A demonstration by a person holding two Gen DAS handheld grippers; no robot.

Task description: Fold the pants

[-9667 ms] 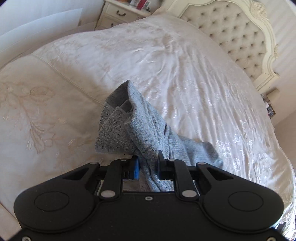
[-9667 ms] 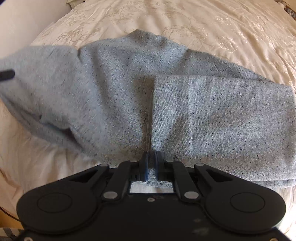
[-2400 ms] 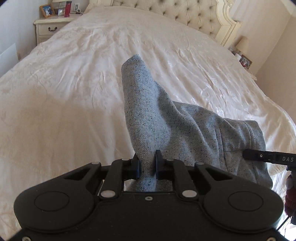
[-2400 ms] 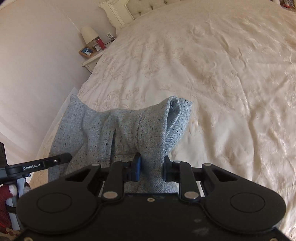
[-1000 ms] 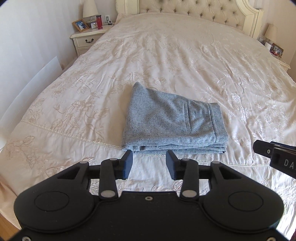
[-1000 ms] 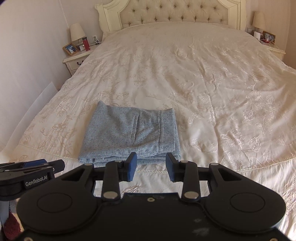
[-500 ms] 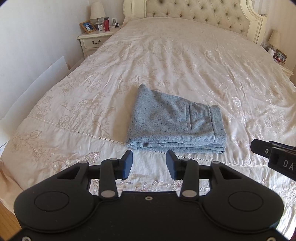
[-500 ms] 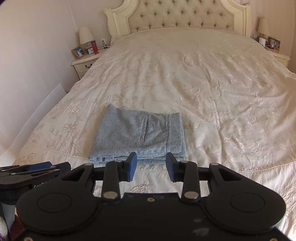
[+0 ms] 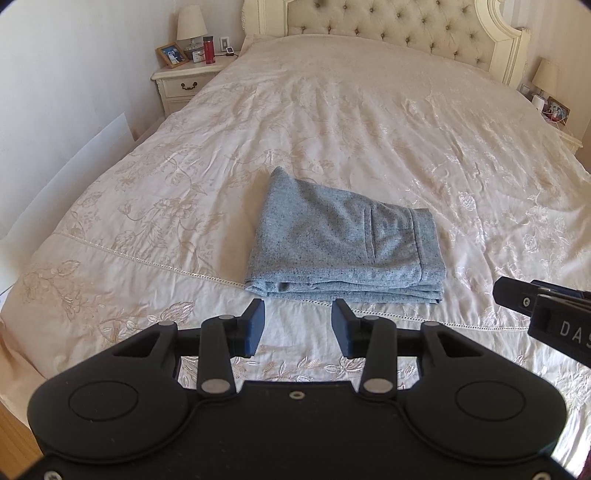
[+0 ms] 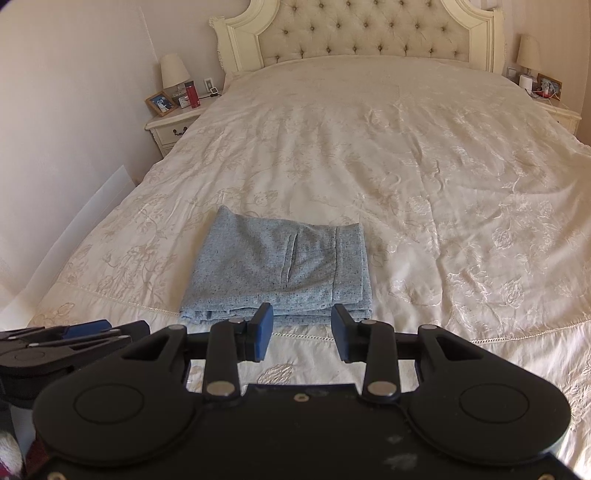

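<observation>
The grey speckled pants (image 9: 343,243) lie folded into a flat stack near the foot of the bed, waistband to the right; they also show in the right wrist view (image 10: 280,269). My left gripper (image 9: 297,326) is open and empty, held back from the stack's near edge. My right gripper (image 10: 301,330) is open and empty, also short of the stack. The right gripper's side shows at the right edge of the left wrist view (image 9: 546,314); the left gripper shows at the left of the right wrist view (image 10: 74,339).
The bed has a cream embroidered cover (image 10: 424,177) and a tufted headboard (image 10: 362,33). A nightstand (image 9: 184,83) with lamp, photo frame and red bottle stands at the left. Another nightstand (image 10: 554,107) stands at the right. A white panel (image 9: 74,166) leans on the left wall.
Both grippers have let go of the pants, which now lie folded on the bed. Over the last second both open grippers pulled back and rose slightly.
</observation>
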